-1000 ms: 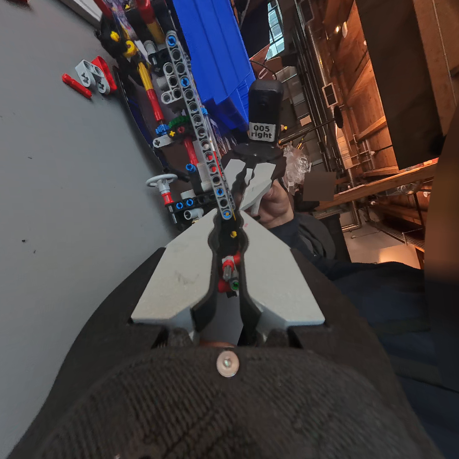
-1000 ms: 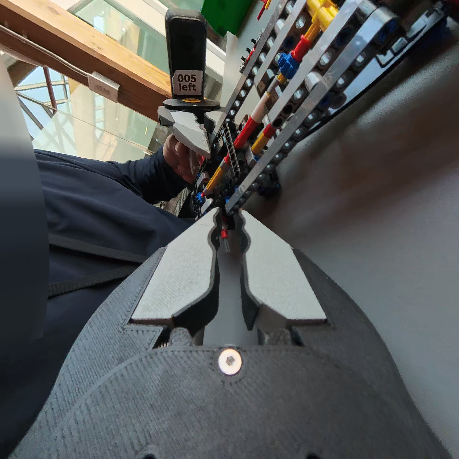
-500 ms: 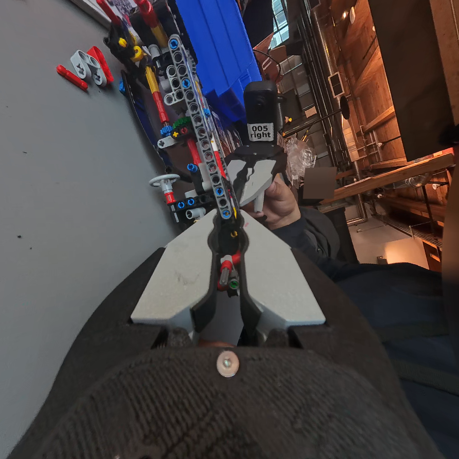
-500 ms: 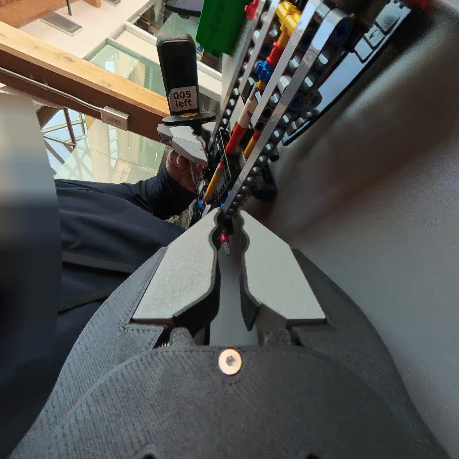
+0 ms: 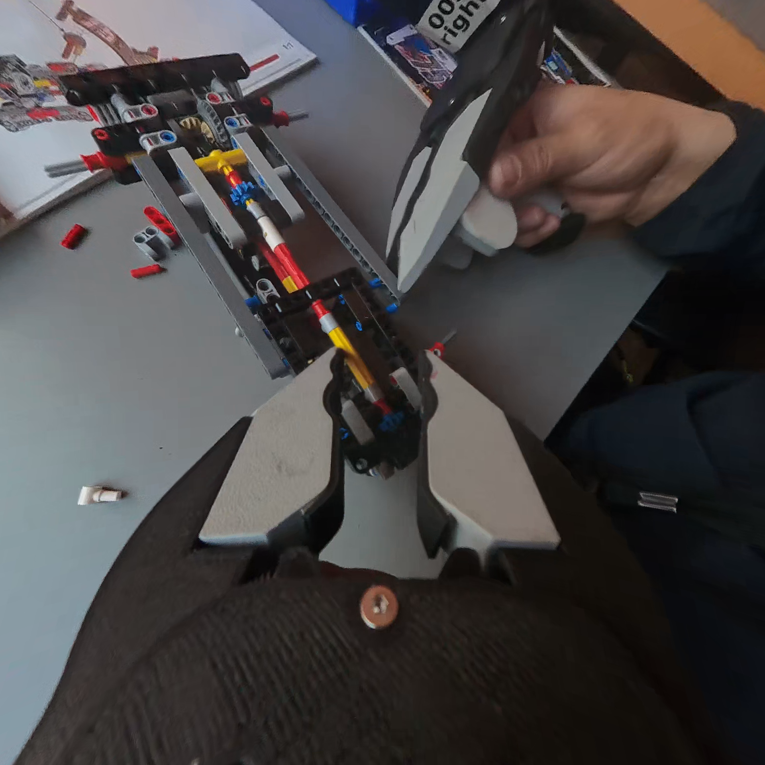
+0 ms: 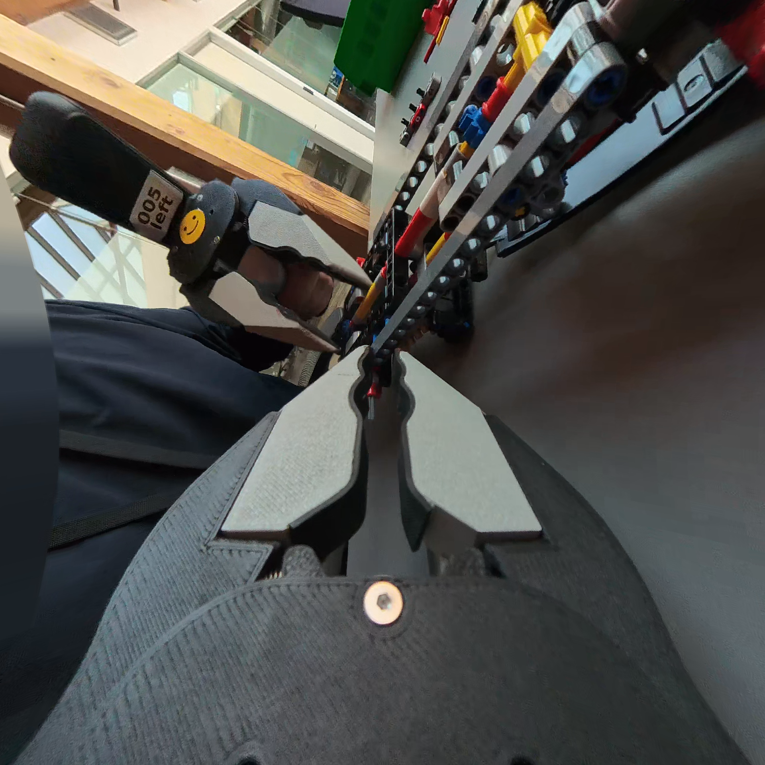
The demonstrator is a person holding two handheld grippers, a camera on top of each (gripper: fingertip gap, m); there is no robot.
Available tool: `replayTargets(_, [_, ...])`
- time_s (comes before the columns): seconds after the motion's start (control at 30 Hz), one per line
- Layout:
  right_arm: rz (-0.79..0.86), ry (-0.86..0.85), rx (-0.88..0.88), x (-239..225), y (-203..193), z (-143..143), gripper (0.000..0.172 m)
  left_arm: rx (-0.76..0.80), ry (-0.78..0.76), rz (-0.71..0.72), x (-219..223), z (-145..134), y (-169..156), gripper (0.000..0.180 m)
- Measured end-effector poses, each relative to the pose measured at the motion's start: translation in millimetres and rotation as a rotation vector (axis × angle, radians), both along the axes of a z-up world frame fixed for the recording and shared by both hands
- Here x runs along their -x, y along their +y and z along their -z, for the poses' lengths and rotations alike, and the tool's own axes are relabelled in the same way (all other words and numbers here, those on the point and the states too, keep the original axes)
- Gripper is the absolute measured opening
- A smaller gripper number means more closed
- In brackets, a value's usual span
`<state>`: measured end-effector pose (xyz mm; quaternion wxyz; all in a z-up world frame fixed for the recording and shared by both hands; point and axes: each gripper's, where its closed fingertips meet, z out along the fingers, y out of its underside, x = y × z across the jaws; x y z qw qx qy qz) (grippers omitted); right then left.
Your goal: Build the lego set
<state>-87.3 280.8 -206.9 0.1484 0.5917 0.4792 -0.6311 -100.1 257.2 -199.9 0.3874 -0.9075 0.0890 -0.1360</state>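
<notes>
Two tongs at one end of a brick-built chassis on the grey worktop

Left tongs point(image 5: 378, 364) are released, straddling the chassis point(image 5: 232, 232) end without pinching; right tongs point(image 6: 383, 358) are clenched on its grey side beam point(image 6: 439, 281) — a twist could pop pins. Worktop edge point(image 5: 592, 372) lies close on the right; loose parts point(image 5: 153, 240) and booklet point(image 5: 174, 33) crowd the left.

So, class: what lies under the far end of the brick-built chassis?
An open instruction booklet lies under the chassis's far end; its printed pages show at both sides, and the part beneath the black crossbeam is covered.
</notes>
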Motion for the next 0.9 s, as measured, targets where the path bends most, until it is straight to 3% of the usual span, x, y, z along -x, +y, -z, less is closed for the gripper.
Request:
replayTargets(0.27, [-0.053,0.033,-0.103,9.8,-18.9,1.7,0.007,0.013,0.158,0.011,3.2,-15.8,-4.7,0.016])
replayTargets(0.4, [-0.079,0.047,-0.153,9.1,-22.6,3.9,0.0,0.129,0.259,-0.005,17.0,5.4,-12.7,0.019])
replayTargets(0.53, [-0.118,0.076,-0.253,-1.0,-25.9,6.9,0.013,0.157,0.293,0.007,18.2,13.7,-14.3,0.017])
replayTargets(0.6, [-0.123,0.149,-0.467,-6.5,-18.2,12.7,0.016,0.175,0.318,0.02,21.8,18.7,-12.8,0.009])
replayTargets(0.7, [-0.058,0.329,-0.978,-3.8,7.6,14.0,0.026,0.193,0.308,0.059,23.5,22.6,-8.7,0.009])
replayTargets(0.9, [0.035,0.696,-1.711,18.2,14.2,-14.3,0.026,0.166,0.341,0.074,44.0,21.1,-1.2,0.006])
